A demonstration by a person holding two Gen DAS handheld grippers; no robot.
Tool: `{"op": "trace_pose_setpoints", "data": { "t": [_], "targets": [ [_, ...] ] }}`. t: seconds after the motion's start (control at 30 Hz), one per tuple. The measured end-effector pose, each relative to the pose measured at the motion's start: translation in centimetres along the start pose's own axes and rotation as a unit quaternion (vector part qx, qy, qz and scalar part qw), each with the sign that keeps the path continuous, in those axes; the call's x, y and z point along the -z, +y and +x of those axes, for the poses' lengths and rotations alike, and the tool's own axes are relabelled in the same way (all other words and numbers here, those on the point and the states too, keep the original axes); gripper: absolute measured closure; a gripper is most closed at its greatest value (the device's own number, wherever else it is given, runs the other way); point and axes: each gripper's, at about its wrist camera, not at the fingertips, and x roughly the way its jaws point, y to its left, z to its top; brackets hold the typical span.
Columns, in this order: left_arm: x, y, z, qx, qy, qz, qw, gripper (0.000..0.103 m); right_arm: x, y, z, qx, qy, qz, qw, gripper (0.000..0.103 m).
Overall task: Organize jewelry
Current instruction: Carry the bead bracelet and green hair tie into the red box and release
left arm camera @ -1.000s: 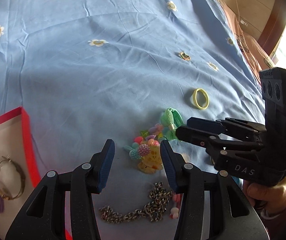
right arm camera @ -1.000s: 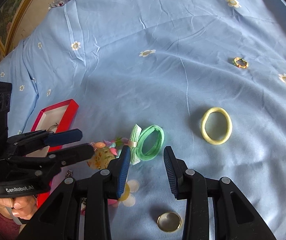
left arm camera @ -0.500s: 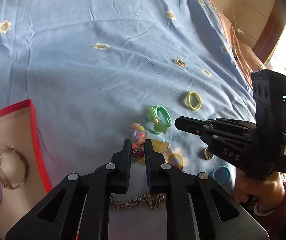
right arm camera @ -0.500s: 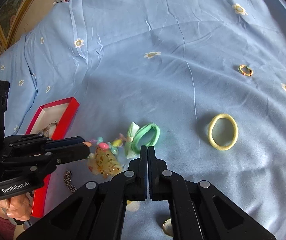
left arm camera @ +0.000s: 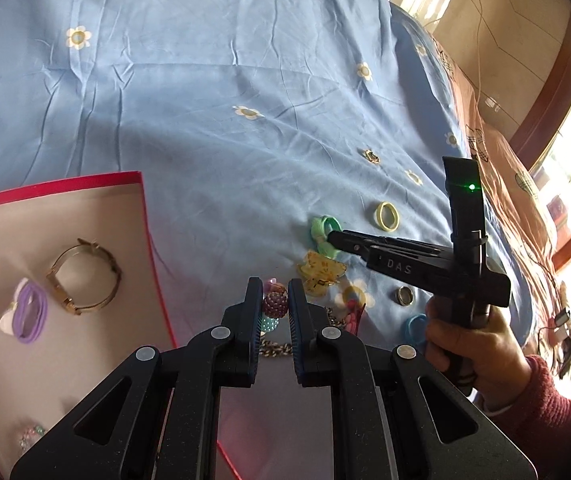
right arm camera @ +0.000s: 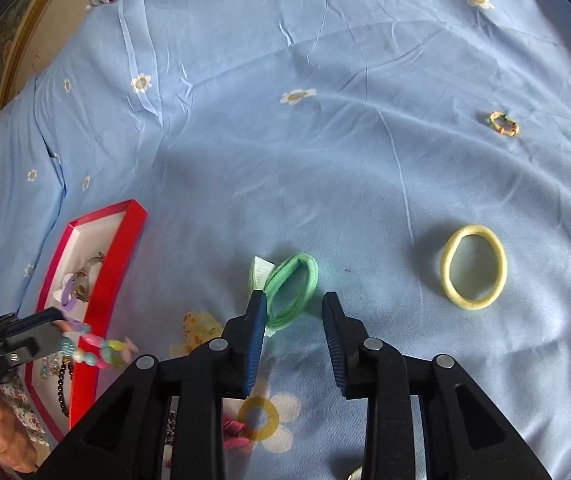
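My left gripper (left arm camera: pixel 275 303) is shut on a colourful bead bracelet (left arm camera: pixel 274 305) and holds it lifted beside the red jewelry box (left arm camera: pixel 141 216); the bracelet (right arm camera: pixel 93 346) hangs from the left gripper in the right wrist view. The box holds a gold watch (left arm camera: pixel 81 278) and a purple hair tie (left arm camera: pixel 29 316). My right gripper (right arm camera: pixel 293 308) is open, its jaws around a green hair tie (right arm camera: pixel 291 290) lying on the blue sheet. The green hair tie (left arm camera: pixel 325 229) also shows in the left wrist view, at my right gripper's tip.
On the sheet lie a yellow hair tie (right arm camera: pixel 473 266), a small multicolour ring (right arm camera: pixel 503 123), a yellow butterfly clip (left arm camera: pixel 319 271), a metal ring (left arm camera: pixel 404 295), a blue ring (left arm camera: pixel 415 326), a pink clip (right arm camera: pixel 234 434) and a chain (left arm camera: pixel 273 348).
My left gripper closed on the bead bracelet and lifted it toward the red box. My right gripper shut, then opened again around the green hair tie.
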Motion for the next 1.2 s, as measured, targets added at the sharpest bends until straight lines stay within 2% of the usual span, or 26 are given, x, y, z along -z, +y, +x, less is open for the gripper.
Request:
{"op": "trace_pose_setpoints", "data": {
  "t": [0.03, 0.23, 0.47, 0.83, 1.2],
  "targets": [
    [0.1, 0.1, -0.3, -0.001, -0.002, -0.001, 1.0, 0.092, 0.0, 0.1, 0.0, 0.004, -0.004, -0.001, 1.0, 0.099],
    [0.7, 1.3, -2.7, -0.005, -0.024, -0.017, 0.9995, 0.092, 0.2, 0.9, -2.4, 0.002, -0.041, -0.007, 0.999, 0.099],
    [1.5, 2.6, -6.6, -0.015, -0.055, -0.034, 0.9978, 0.092, 0.3, 4.2, -5.3, -0.036, -0.062, -0.027, 0.997, 0.099],
    [4.1, 6.0, -10.6, -0.045, -0.078, -0.075, 0.9931, 0.092, 2.2, 11.0, -5.5, -0.104, -0.044, -0.064, 0.992, 0.099],
    [6.4, 10.2, -11.7, -0.066, -0.08, -0.122, 0.9871, 0.092, 4.2, 17.0, -3.3, -0.144, -0.005, -0.108, 0.984, 0.099]
  ]
}}
